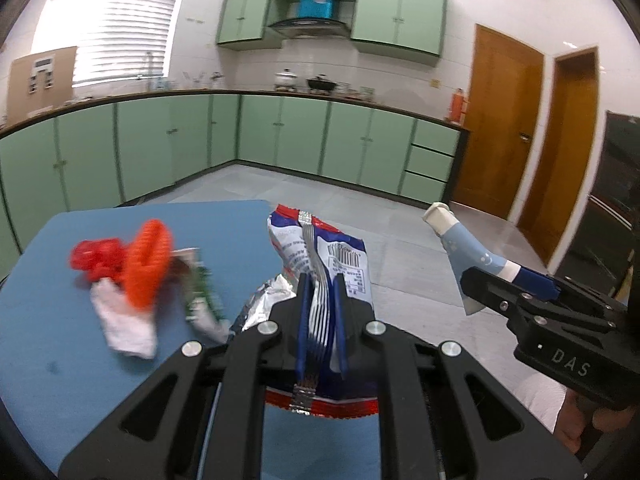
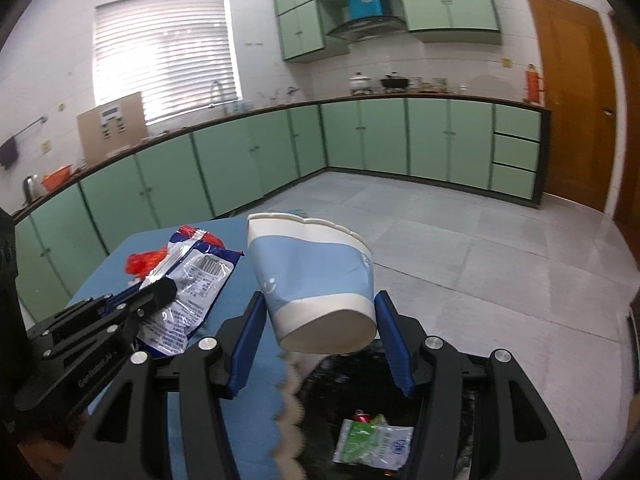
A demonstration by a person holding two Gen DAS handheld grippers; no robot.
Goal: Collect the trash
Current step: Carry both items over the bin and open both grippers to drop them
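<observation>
My left gripper (image 1: 321, 280) is shut on a white, blue and red foil snack wrapper (image 1: 344, 256), held above the near edge of the blue table (image 1: 52, 360). My right gripper (image 2: 319, 301) is shut on a dented blue and white paper cup (image 2: 316, 264), which lies sideways with its base toward the camera. The cup hangs over a black bin (image 2: 360, 376) beside the table. In the right wrist view the left gripper (image 2: 160, 292) and its wrapper (image 2: 196, 280) are at the left. In the left wrist view the right gripper (image 1: 500, 276) and the cup (image 1: 468, 248) are at the right.
Loose trash lies on the table: a red plastic piece (image 1: 96, 258), an orange ribbed item (image 1: 148, 264), a white tissue (image 1: 124, 324) and a green wrapper (image 1: 200, 300). The bin holds a green and white packet (image 2: 374, 440). Green cabinets line the far walls across a tiled floor.
</observation>
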